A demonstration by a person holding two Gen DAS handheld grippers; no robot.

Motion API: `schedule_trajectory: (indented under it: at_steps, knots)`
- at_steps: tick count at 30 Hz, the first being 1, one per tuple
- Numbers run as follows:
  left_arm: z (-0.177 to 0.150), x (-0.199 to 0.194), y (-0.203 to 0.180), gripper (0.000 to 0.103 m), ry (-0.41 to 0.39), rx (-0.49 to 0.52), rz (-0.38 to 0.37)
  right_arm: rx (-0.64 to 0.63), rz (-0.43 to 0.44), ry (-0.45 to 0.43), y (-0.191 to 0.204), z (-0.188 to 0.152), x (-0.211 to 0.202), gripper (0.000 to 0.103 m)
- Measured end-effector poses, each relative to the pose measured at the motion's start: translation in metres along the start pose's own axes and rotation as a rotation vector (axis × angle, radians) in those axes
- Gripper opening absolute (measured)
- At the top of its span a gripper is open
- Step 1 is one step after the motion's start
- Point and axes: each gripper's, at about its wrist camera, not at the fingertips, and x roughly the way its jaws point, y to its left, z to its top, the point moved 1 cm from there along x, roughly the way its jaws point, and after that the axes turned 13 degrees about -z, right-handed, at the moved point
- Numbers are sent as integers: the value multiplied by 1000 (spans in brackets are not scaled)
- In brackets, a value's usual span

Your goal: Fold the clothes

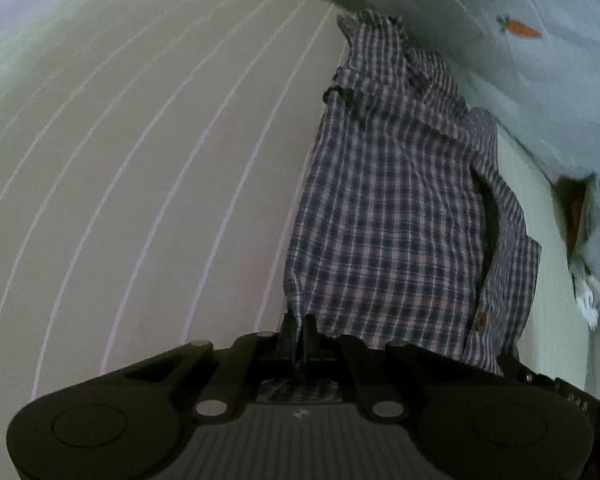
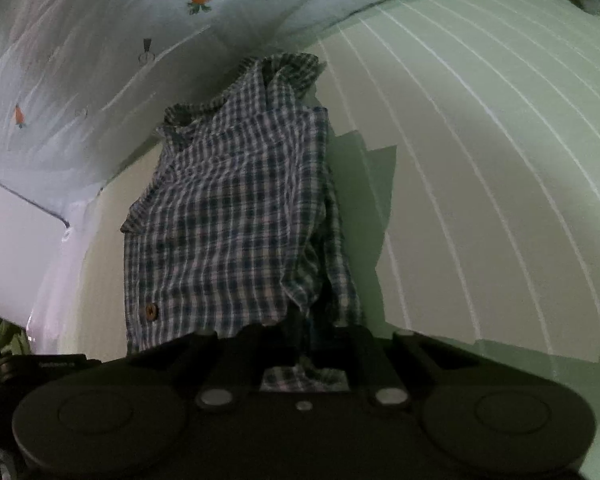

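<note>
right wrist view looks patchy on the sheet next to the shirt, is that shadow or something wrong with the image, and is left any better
Right wrist view: hard-edged, blocky darker patches on the striped sheet beside the plaid shirt look like image artifacts rather than soft shadow; dim overall, straight stripes bowed by the fisheye. Left wrist view: equally dim and bowed, no such patches; the far right edge is smeared.

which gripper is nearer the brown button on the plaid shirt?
Hard to call. The button sits right of the left gripper and left of the right gripper; both grip the plaid shirt.
</note>
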Motion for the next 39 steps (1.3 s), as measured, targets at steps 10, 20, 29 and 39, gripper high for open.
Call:
schedule_trajectory:
  at_steps: [10, 20, 29, 39]
  knots:
    - [-44, -29, -4, 77, -37, 33, 65, -43, -131, -88, -5, -29, -36, 94]
    - [-52, -11, -17, 70, -51, 59, -6, -53, -44, -4, 1, -43, -20, 70]
    - [-83, -19, -15, 13, -75, -13, -75, -130, 74, 41, -13, -69, -29, 6]
    - [-142, -120, 5, 9, -52, -451, -332, -158, 311, 139, -57, -69, -133, 6]
